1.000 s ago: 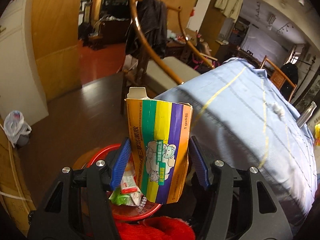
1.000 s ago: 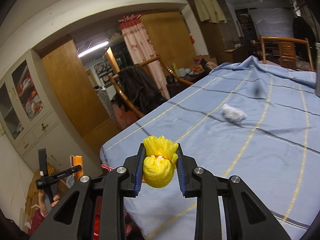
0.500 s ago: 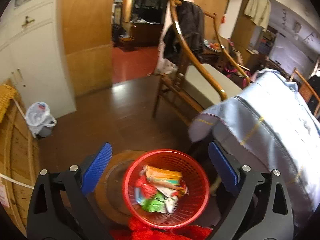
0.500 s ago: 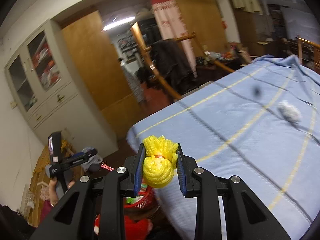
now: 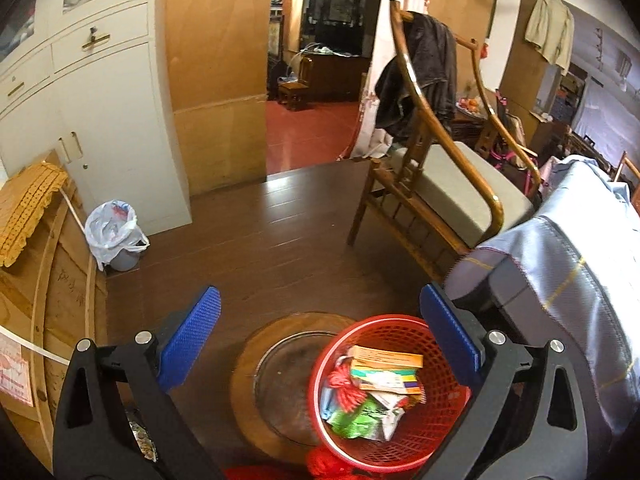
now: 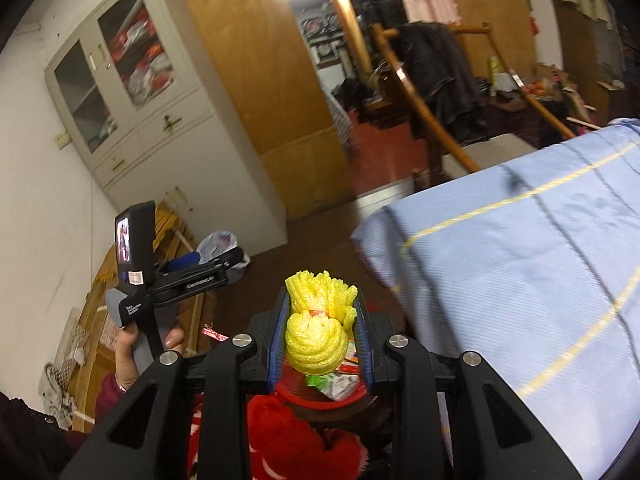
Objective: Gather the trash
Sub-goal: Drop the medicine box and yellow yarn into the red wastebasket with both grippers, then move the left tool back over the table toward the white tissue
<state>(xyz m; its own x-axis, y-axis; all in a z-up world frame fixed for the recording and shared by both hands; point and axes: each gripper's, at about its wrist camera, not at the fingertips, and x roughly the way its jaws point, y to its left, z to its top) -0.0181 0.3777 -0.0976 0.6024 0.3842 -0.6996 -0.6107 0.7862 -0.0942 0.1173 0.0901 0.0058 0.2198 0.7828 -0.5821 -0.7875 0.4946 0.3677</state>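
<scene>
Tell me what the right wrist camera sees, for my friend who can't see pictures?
The right tongs squeeze a yellow foam net above a red basket of trash. On the left, a hand holds the other tongs; on the right is a table under a blue cloth.

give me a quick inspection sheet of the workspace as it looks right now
surface: blue tablecloth over the table, bare where visible; dark wood floor.
job's things: red basket on a round wooden stand, holding a carton and wrappers; yellow foam net.
clutter: bagged bin by the white cabinet.
grippers: left hand-held gripper open, empty; right hand-held gripper shut on the foam net above the basket.
cables: nothing seen.
surroundings: wooden chair with a dark jacket, open doorway.
</scene>
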